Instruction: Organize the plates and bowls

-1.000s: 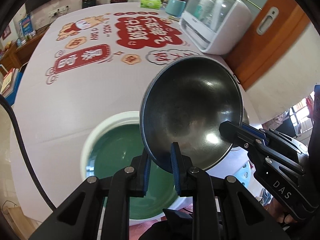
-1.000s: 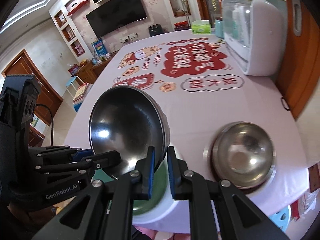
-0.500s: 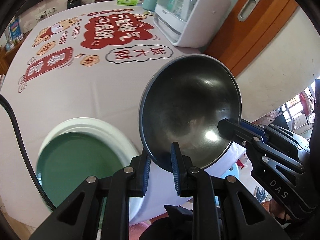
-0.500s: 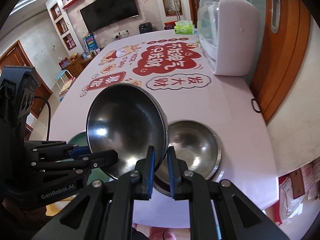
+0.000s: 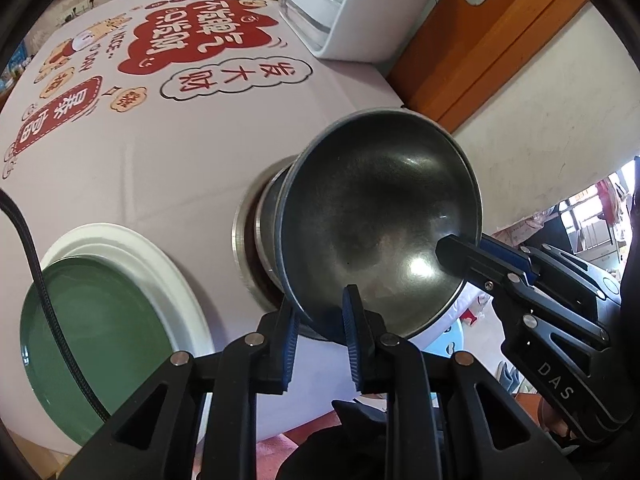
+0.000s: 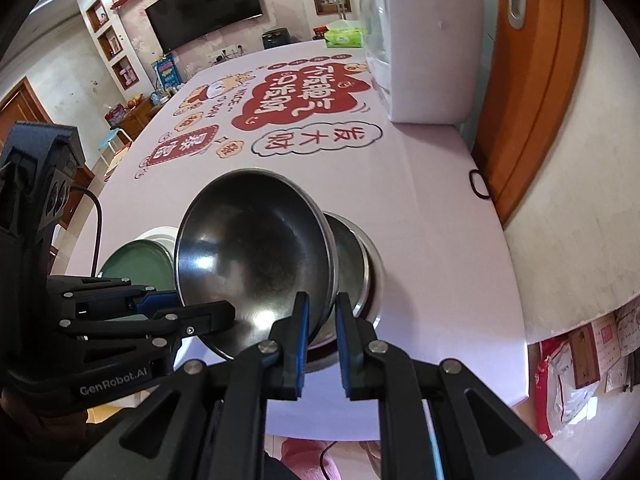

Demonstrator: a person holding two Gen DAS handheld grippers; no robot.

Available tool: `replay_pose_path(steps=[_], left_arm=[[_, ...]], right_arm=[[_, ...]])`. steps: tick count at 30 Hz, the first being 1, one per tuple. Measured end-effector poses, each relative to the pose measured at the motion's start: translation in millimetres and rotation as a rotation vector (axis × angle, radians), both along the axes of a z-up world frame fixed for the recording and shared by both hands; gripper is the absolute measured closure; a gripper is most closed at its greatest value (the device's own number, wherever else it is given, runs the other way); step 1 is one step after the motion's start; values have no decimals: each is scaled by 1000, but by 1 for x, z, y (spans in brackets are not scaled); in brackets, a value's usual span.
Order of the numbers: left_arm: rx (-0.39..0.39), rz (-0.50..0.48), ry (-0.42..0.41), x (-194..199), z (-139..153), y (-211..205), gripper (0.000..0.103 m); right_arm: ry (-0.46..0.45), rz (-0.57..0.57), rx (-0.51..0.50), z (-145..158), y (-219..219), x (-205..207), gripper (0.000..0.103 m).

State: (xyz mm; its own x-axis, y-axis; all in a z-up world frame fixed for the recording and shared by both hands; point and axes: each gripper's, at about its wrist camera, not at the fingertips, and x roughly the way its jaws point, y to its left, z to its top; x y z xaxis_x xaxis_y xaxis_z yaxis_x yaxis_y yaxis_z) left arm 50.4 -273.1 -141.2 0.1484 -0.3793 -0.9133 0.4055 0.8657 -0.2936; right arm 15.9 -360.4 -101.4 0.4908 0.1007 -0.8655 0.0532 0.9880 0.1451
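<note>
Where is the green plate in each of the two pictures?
Left wrist view: the green plate is at the lower left, on a white plate, left of the held steel bowl.
Right wrist view: green plate peeks out at mid-left, behind the bowl's left edge.
Shared landmark: the white appliance at the table's far right.

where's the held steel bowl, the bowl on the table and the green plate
held steel bowl (image 5: 372, 216), left wrist view, on its dark inner wall
bowl on the table (image 6: 370, 268), right wrist view, on its exposed rim
green plate (image 5: 108, 320), left wrist view, on its green centre
</note>
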Motion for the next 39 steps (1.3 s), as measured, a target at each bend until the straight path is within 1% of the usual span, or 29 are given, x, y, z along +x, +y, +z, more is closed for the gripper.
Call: replay_pose_path(steps=[5, 13, 18, 23, 28, 31, 32, 33, 34, 35, 36, 38, 39], left_arm=[[21, 4, 26, 2, -6, -8, 82], [67, 23, 30, 3, -9, -13, 81], [84, 52, 6, 10, -4, -10, 78], [90, 61, -23, 13, 4, -10, 77], [88, 67, -50, 18, 10, -8, 72], [88, 75, -62, 22, 13, -7, 65], [87, 78, -65, 23, 14, -6, 60], [87, 82, -68, 24, 14, -6, 56], [88, 84, -70, 26, 14, -5, 54], [87, 87, -72, 28, 14, -4, 52], [86, 89, -72, 29, 14, -4, 49], [77, 91, -59, 34, 11, -3, 42], [73, 92, -51, 36, 10, -2, 41]], right_arm=[[23, -18, 27, -9, -14, 1, 90], [40, -5, 62, -17, -21, 9, 89], [28, 8, 79, -15, -20, 14, 88], [8, -12, 99, -11, -28, 19, 88], [-2, -66, 142, -11, -44, 22, 88], [-2, -102, 176, -13, -53, 23, 88], [-2, -116, 191, -14, -57, 23, 88], [0, -131, 208, -15, -61, 23, 87], [1, -147, 225, -16, -65, 24, 85], [4, -164, 244, -18, -69, 23, 79], [8, -182, 263, -20, -74, 23, 70], [12, -220, 313, -25, -83, 22, 61], [12, -234, 337, -27, -87, 21, 59]])
